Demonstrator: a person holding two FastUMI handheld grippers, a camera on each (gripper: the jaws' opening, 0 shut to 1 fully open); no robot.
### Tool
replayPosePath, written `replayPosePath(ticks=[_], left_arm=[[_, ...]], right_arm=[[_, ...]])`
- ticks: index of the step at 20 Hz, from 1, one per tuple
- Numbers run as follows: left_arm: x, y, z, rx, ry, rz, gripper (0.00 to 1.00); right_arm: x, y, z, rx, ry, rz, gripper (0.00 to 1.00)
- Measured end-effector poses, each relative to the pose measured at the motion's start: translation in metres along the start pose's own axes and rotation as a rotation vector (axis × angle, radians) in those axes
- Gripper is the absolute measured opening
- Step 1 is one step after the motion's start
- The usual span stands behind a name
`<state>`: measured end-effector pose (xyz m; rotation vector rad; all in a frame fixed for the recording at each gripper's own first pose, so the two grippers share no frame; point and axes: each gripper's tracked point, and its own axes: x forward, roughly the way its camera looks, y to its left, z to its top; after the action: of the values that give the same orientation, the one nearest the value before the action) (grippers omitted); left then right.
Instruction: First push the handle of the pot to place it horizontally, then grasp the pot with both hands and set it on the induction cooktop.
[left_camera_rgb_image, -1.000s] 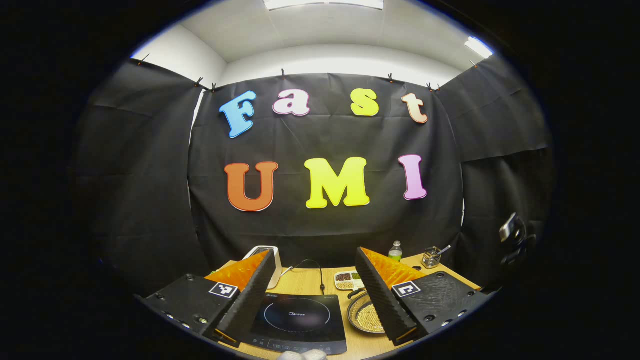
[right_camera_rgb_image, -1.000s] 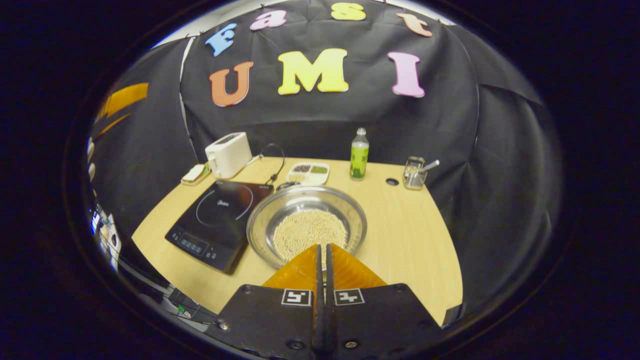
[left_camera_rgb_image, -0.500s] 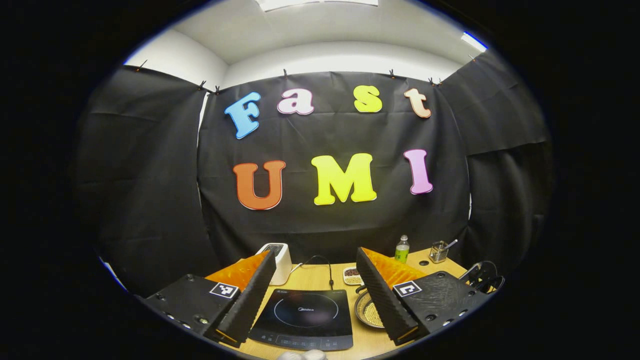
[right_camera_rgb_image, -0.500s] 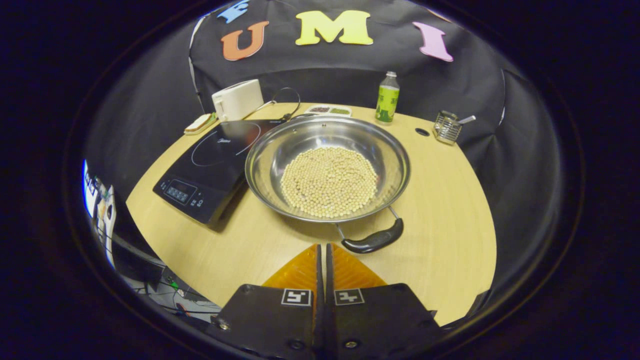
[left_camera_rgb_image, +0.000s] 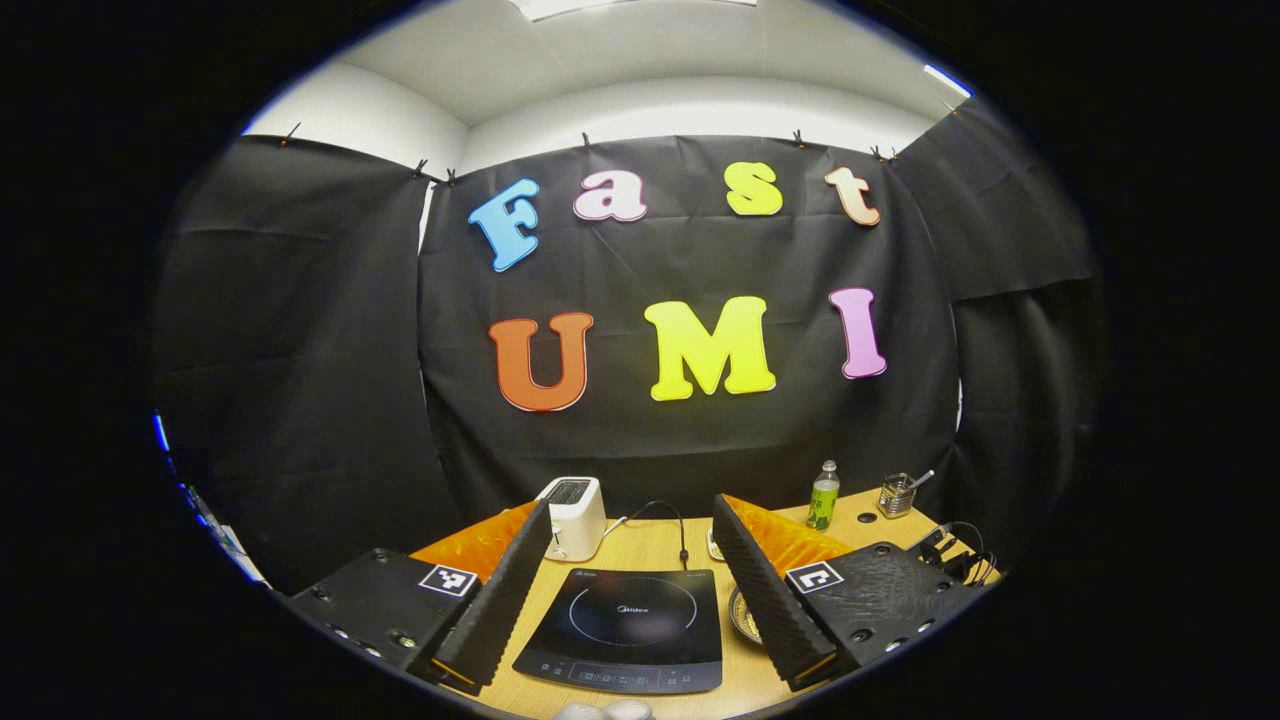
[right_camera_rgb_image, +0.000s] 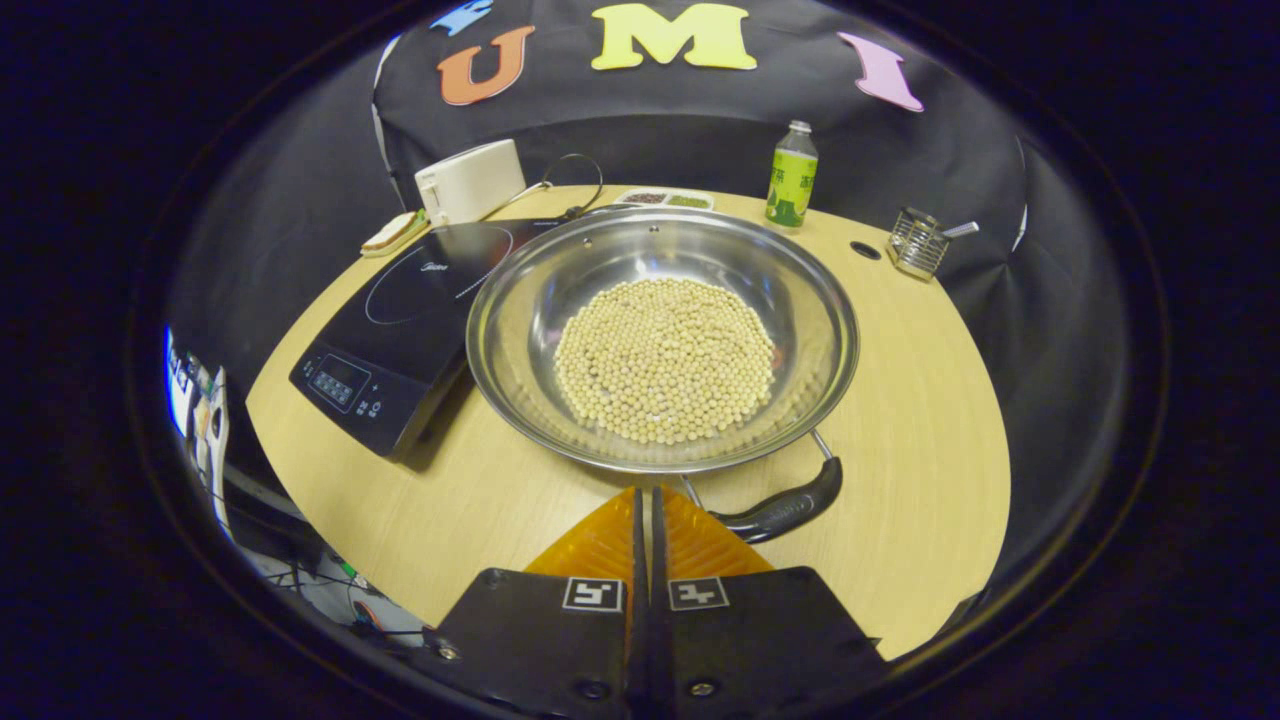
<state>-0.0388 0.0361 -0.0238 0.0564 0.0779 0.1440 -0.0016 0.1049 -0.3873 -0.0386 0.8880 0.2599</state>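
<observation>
A steel pot (right_camera_rgb_image: 660, 340) holding pale round beans rests on the wooden table (right_camera_rgb_image: 900, 420), right of the black induction cooktop (right_camera_rgb_image: 400, 310). Its near black handle (right_camera_rgb_image: 785, 508) points toward me and to the right. My right gripper (right_camera_rgb_image: 645, 495) is shut with nothing in it, its tips just left of that handle and close to the pot's near rim. In the left gripper view my left gripper (left_camera_rgb_image: 630, 520) hangs open above the table's near edge, the cooktop (left_camera_rgb_image: 625, 625) between its fingers; a sliver of the pot (left_camera_rgb_image: 745, 615) peeks out beside its right finger.
Behind the cooktop stand a white toaster (right_camera_rgb_image: 468, 180) and a slice of bread on a small plate (right_camera_rgb_image: 392, 233). A divided dish of grains (right_camera_rgb_image: 665, 200), a green bottle (right_camera_rgb_image: 793, 175) and a wire holder (right_camera_rgb_image: 918, 243) line the back. A cable (right_camera_rgb_image: 565, 190) loops near the toaster.
The right gripper has come down and forward toward the pot, which now looms larger, with its near handle in sight. The left gripper view has swung slightly left.
</observation>
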Motion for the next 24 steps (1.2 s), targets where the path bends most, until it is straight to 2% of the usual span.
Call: replayPosePath(ticks=[2, 15, 19, 20, 24], left_arm=[[0.002, -0.001, 0.001, -0.002, -0.004, -0.001, 0.96], [0.01, -0.014, 0.0, -0.007, 0.006, -0.016, 0.96], [0.013, -0.015, -0.003, -0.01, 0.012, -0.008, 0.96], [0.014, -0.016, -0.004, -0.012, 0.014, -0.007, 0.96], [0.017, -0.017, -0.005, -0.008, 0.013, 0.006, 0.96]], right_arm=[[-0.002, -0.003, 0.001, 0.006, 0.005, -0.004, 0.04], [-0.003, -0.038, 0.001, 0.033, 0.021, -0.036, 0.0], [-0.004, -0.053, 0.004, 0.038, 0.028, -0.047, 0.04], [-0.004, -0.057, 0.005, 0.039, 0.03, -0.05, 0.0], [-0.003, -0.071, 0.008, 0.033, 0.032, -0.064, 0.04]])
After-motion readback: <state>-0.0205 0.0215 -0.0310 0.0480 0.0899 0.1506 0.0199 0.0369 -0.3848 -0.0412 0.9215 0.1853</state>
